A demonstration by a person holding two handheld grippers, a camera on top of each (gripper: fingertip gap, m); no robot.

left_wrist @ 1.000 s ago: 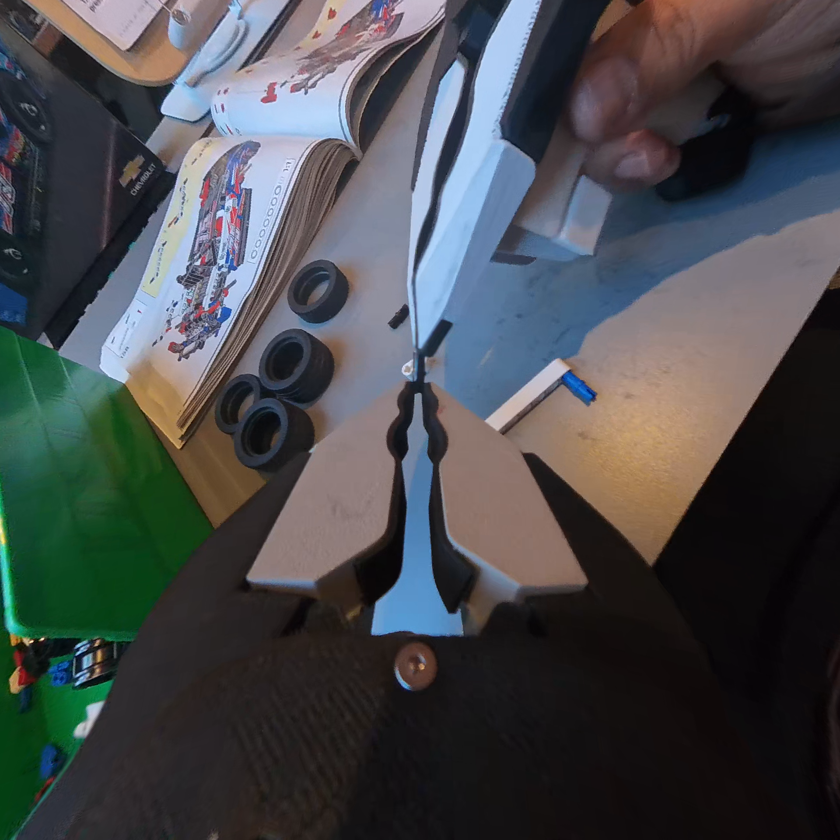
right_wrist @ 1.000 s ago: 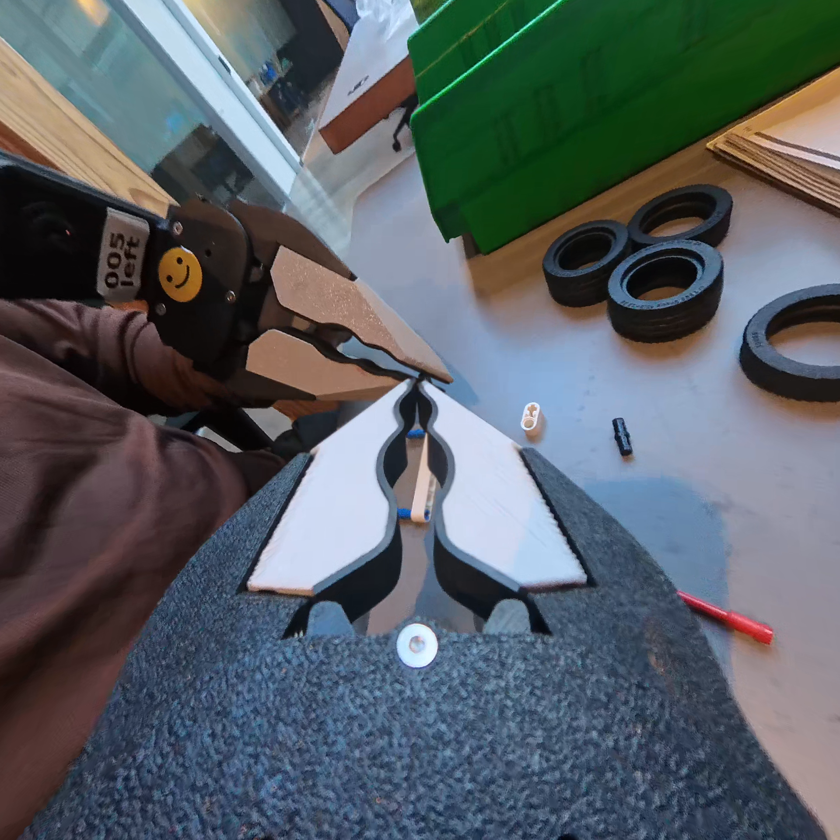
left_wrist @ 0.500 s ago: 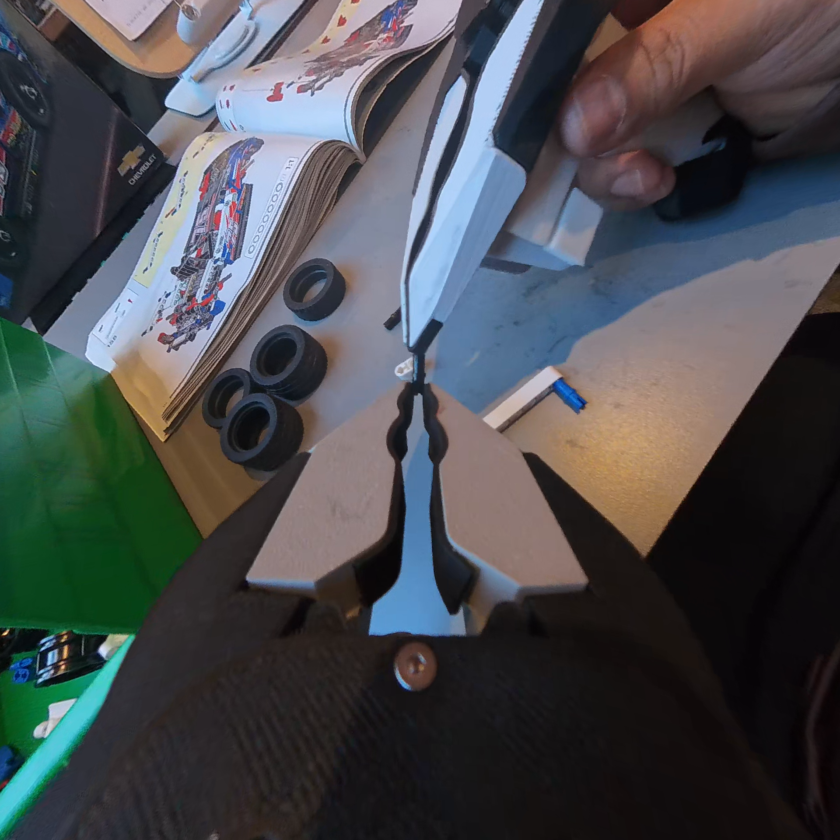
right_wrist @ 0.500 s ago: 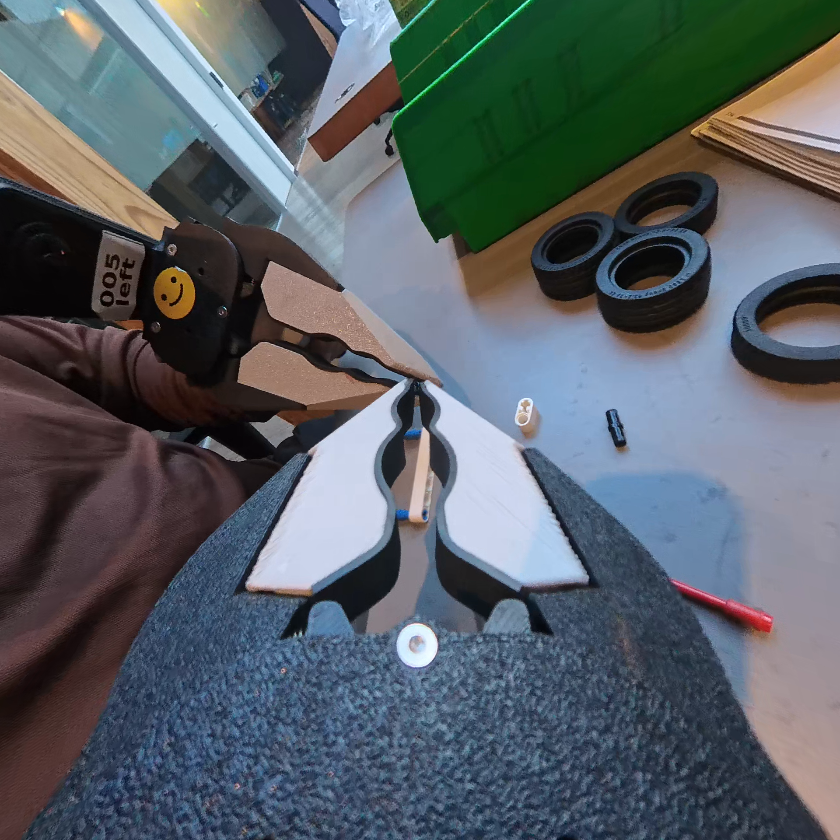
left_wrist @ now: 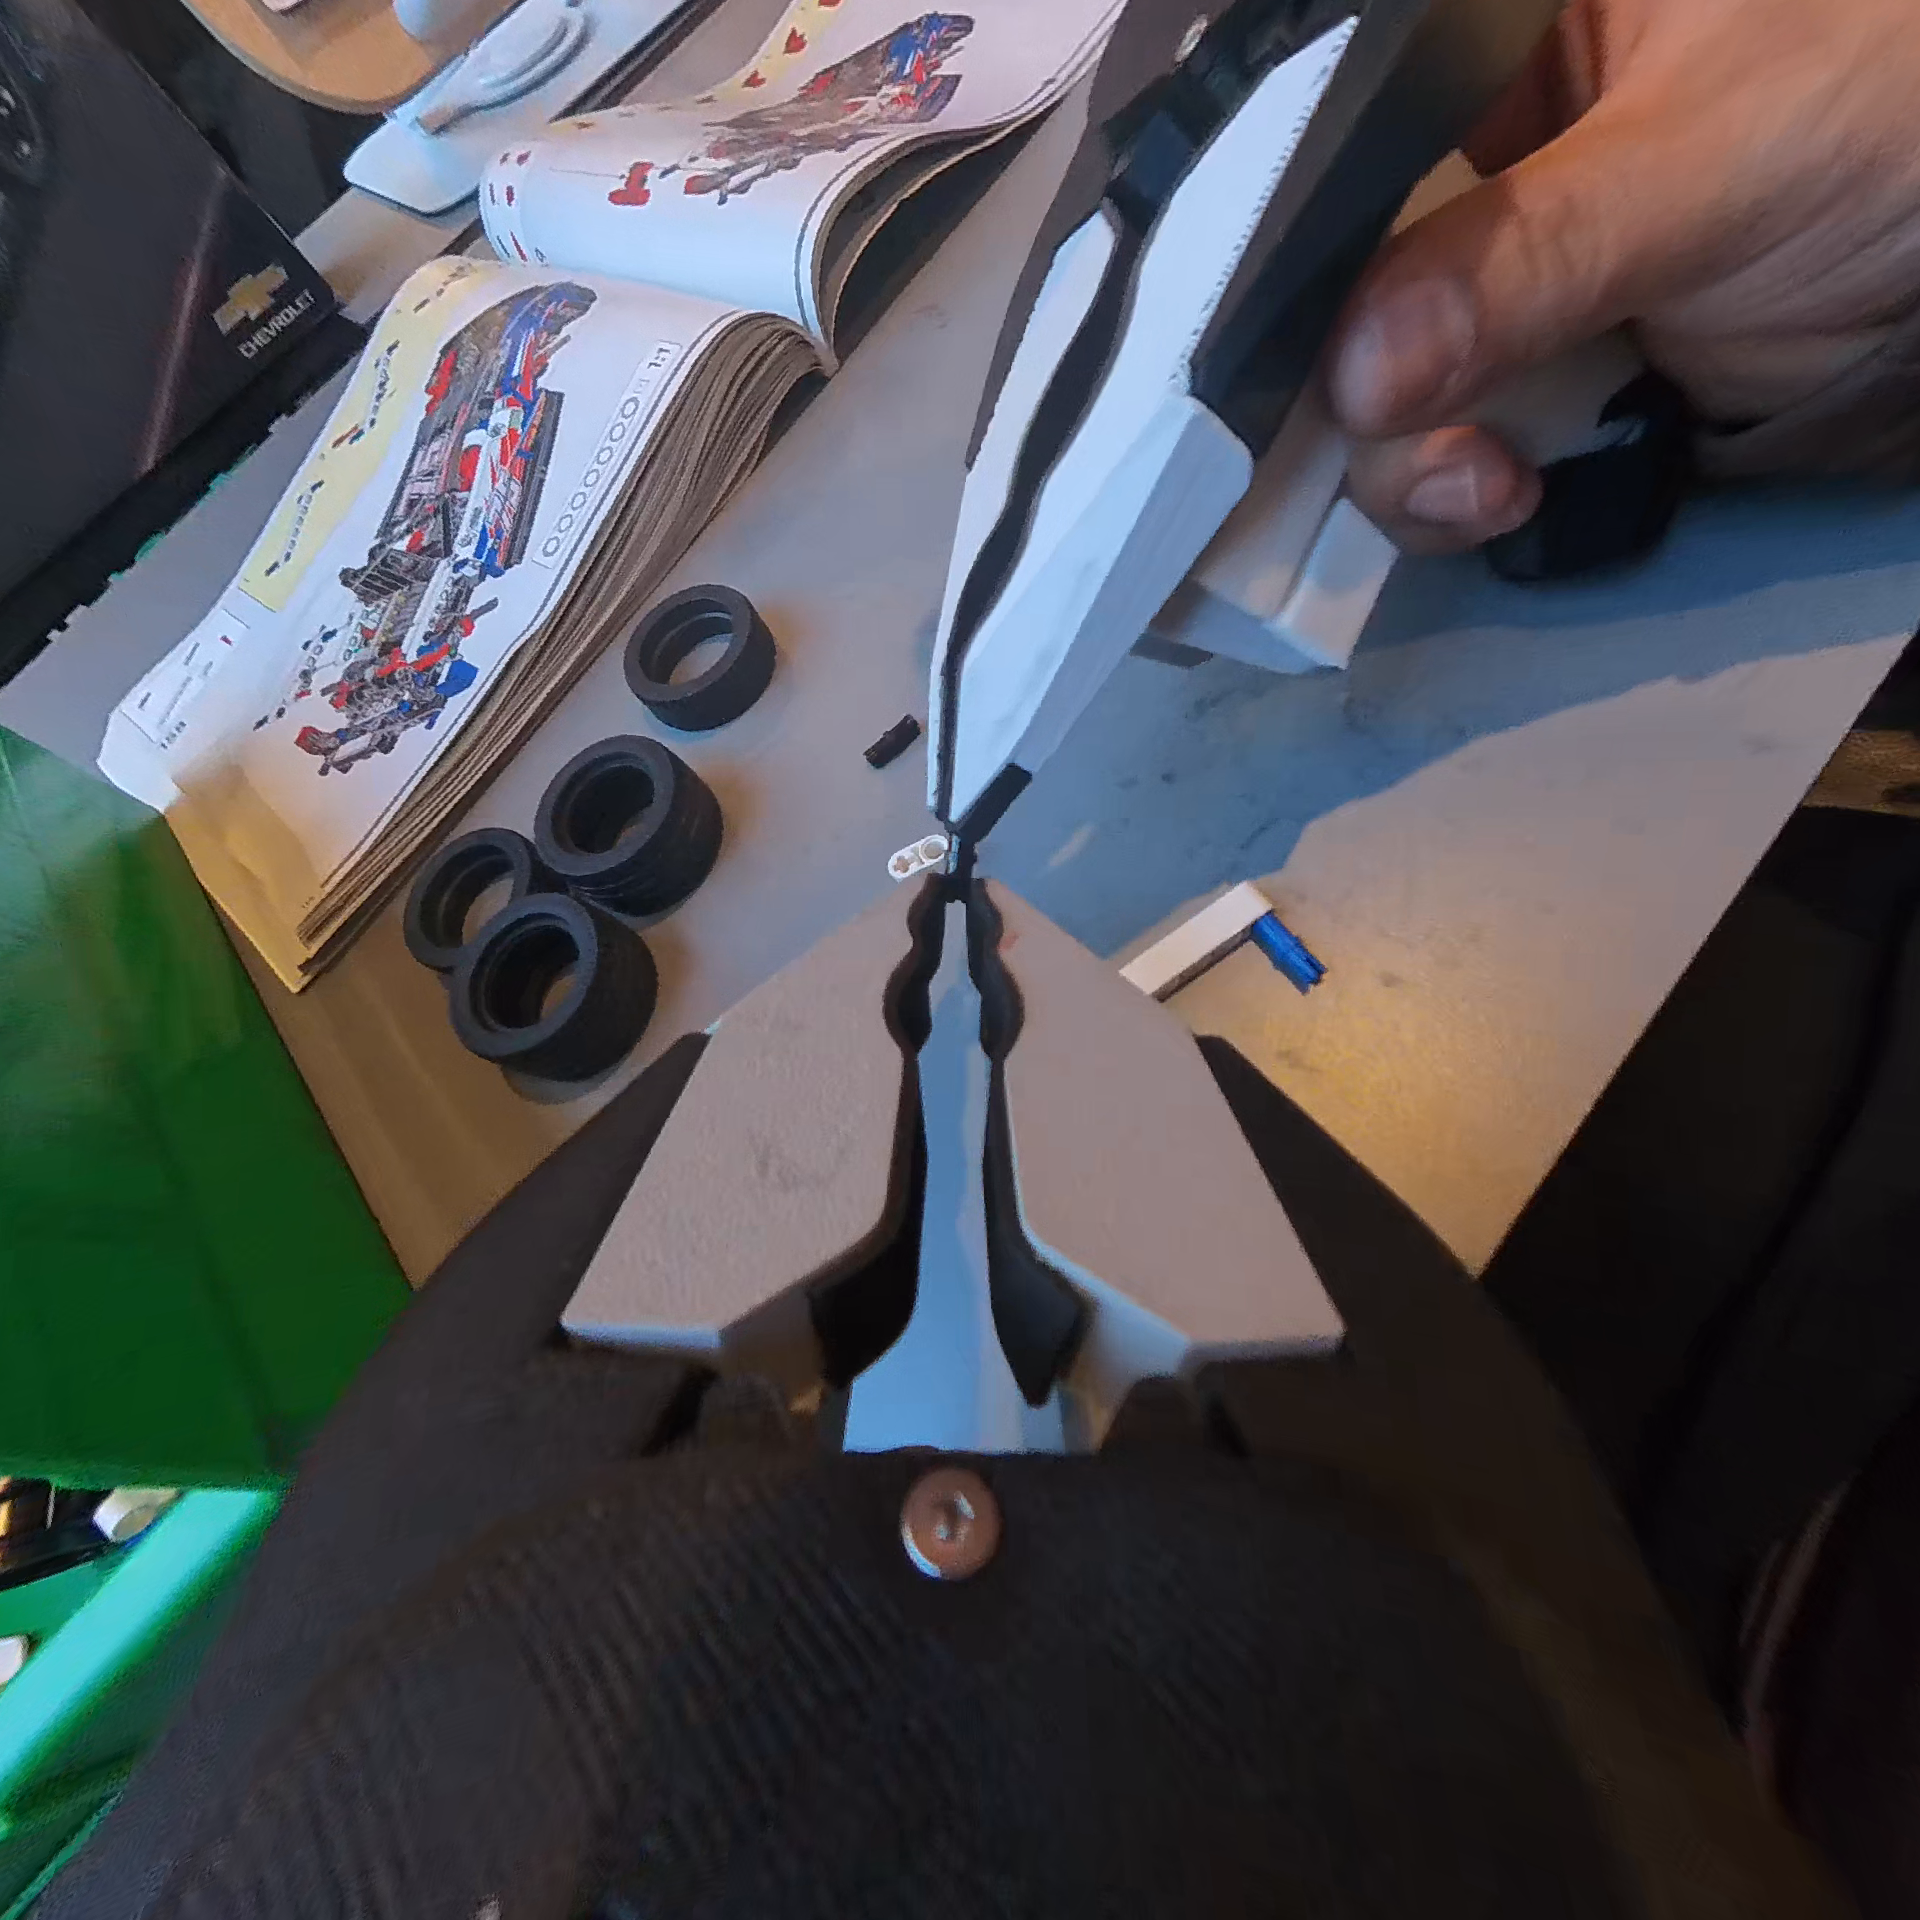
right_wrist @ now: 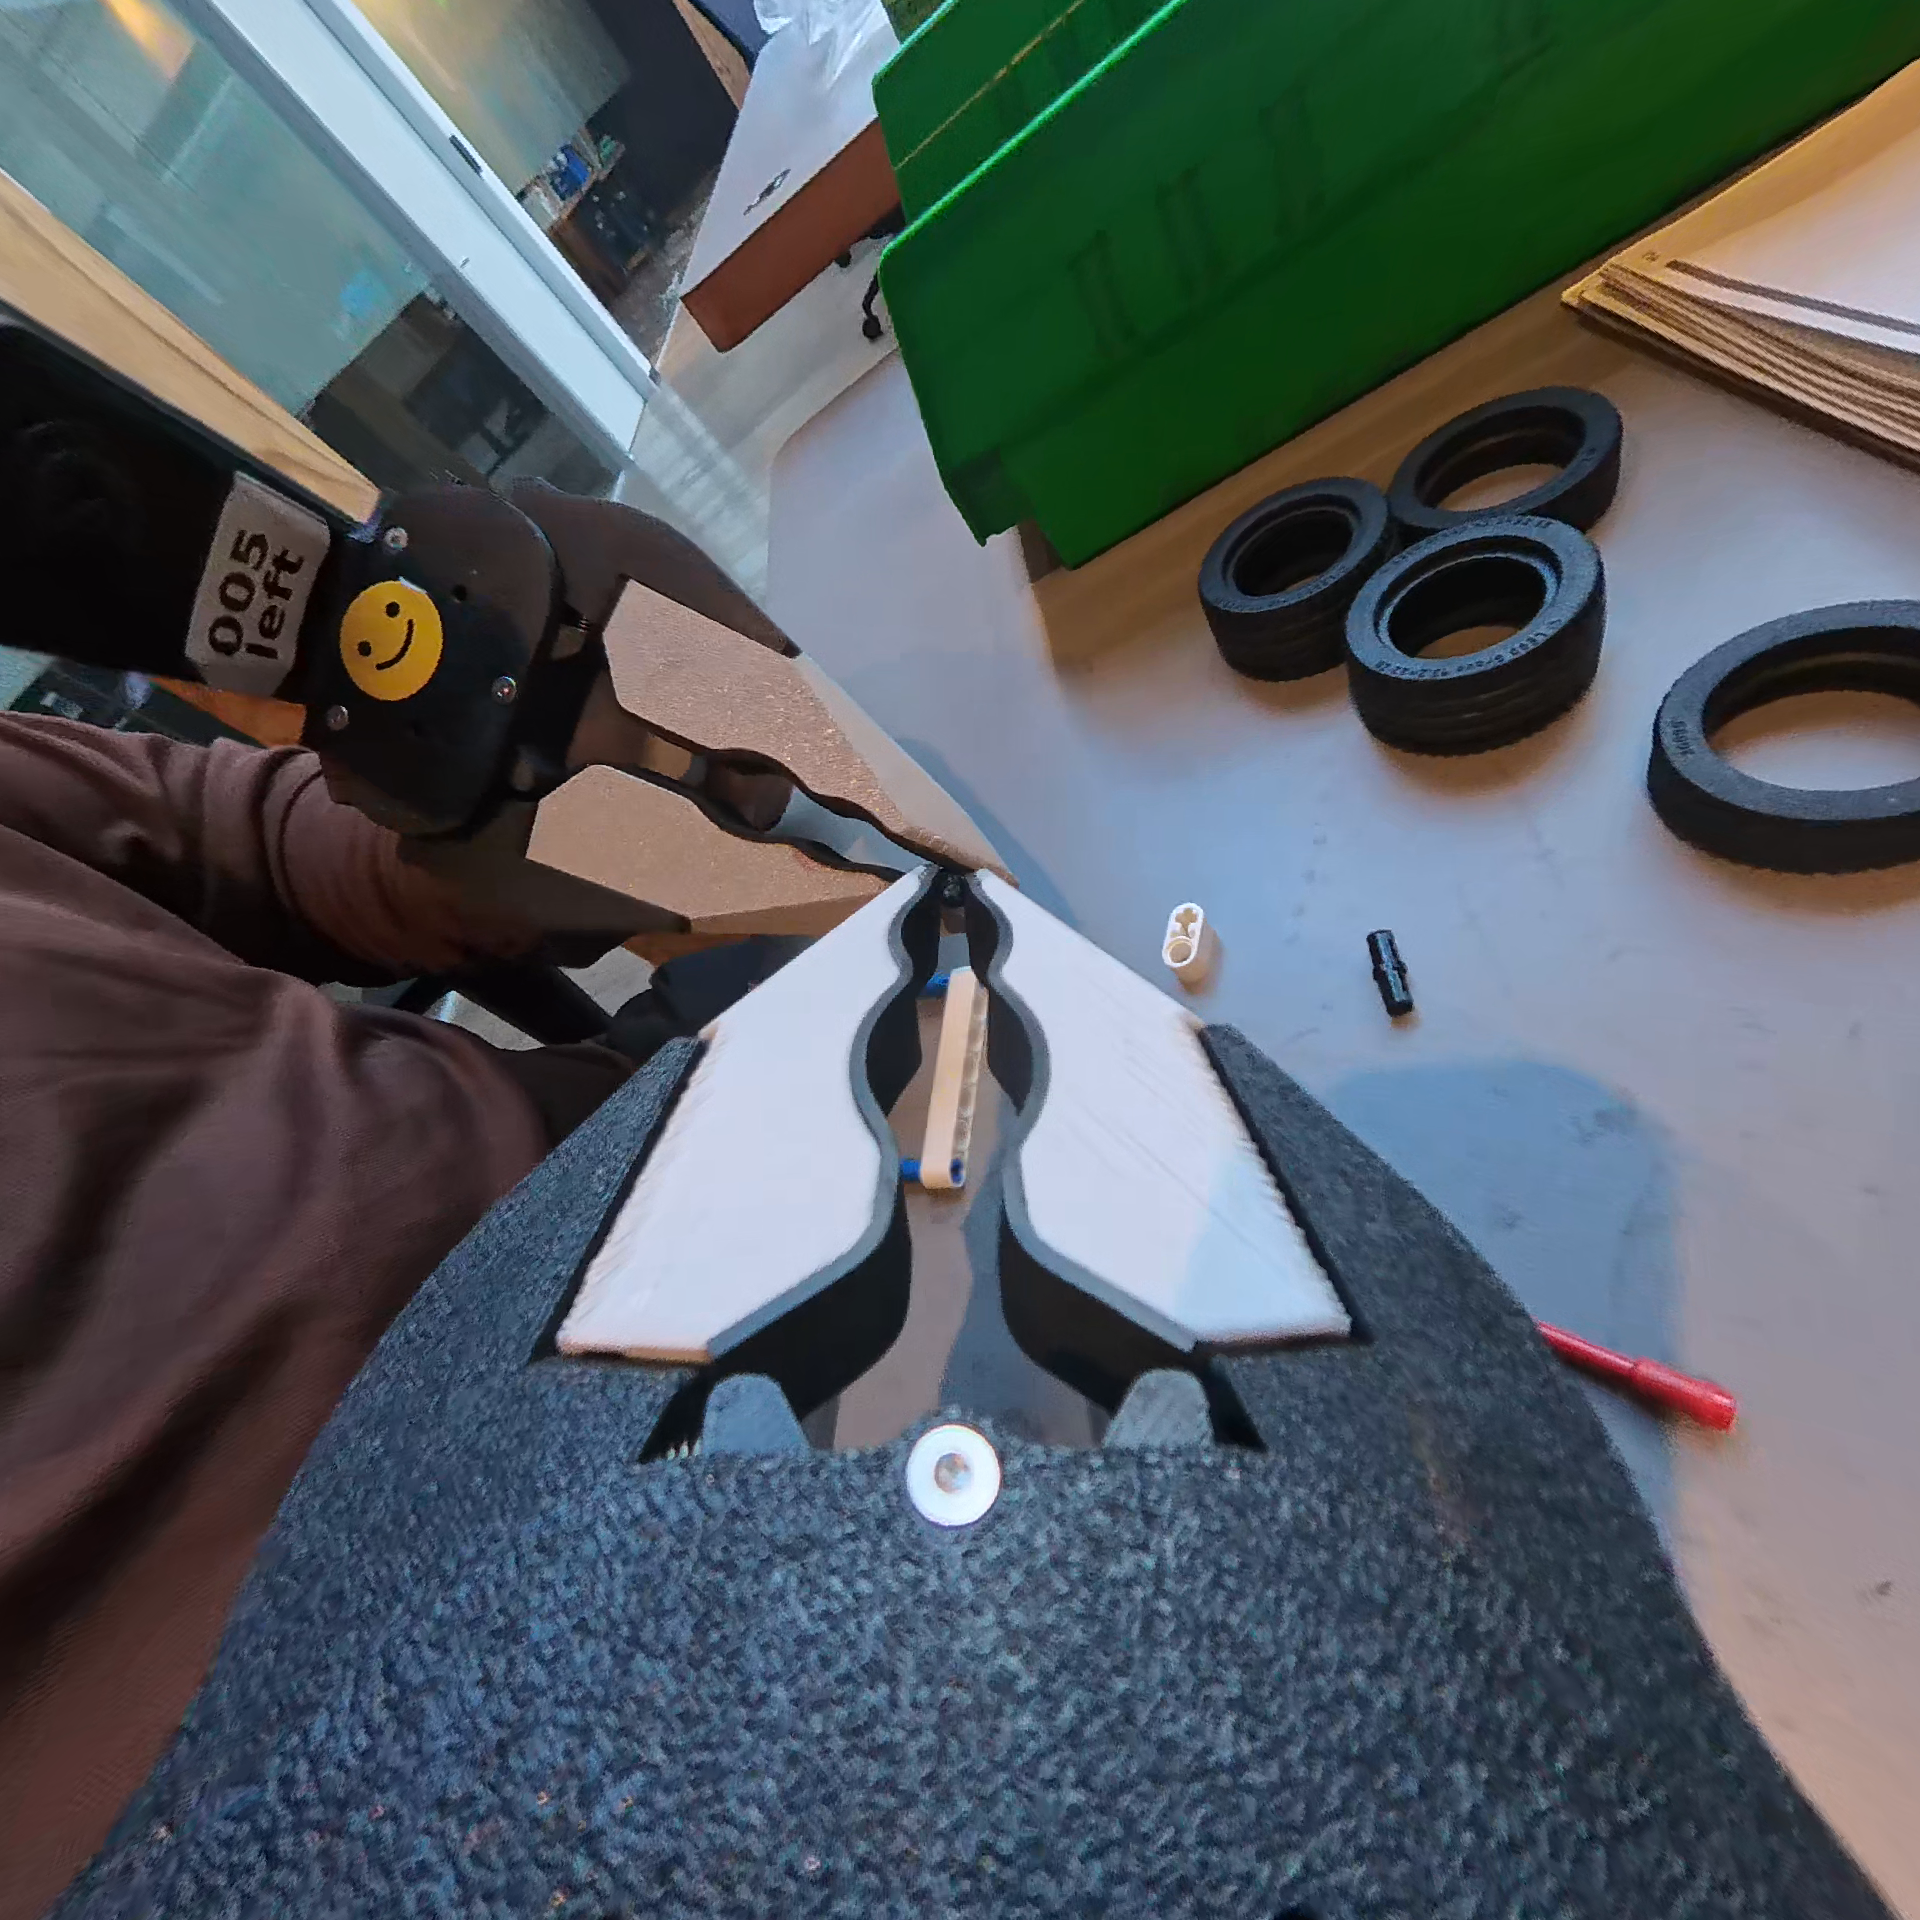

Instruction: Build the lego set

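Note:
My left gripper [left_wrist: 954,886] and right gripper [right_wrist: 951,890] meet tip to tip just above the grey table [left_wrist: 1403,862]. Both are shut, and a small black piece [right_wrist: 951,886] is pinched where the tips meet. The right gripper's white fingers [left_wrist: 1039,665] come down from above in the left wrist view. The left gripper [right_wrist: 940,868] comes in from the left in the right wrist view. A white beam [right_wrist: 956,1081] with a blue pin [left_wrist: 1286,954] lies on the table under the grippers. A small white connector [right_wrist: 1184,935] and a loose black pin [right_wrist: 1387,971] lie beside them.
Several black tyres [left_wrist: 623,821] lie next to the open instruction book [left_wrist: 436,540]. A green bin [right_wrist: 1299,239] stands past them. A red axle [right_wrist: 1642,1377] lies at the right. The table's near edge [left_wrist: 1558,1164] is close by. Both grippers' tips are close together, under 4 cm apart. Between my left fingertips and the small white connector [right_wrist: 1184,935] there is roughly 4 centimeters. The left camera catches it too, in the left wrist view [left_wrist: 921,850].
The two grippers stay tip to tip on the small black piece. Both have shifted slightly over the table, and the white connector shows more clearly beside the tips.

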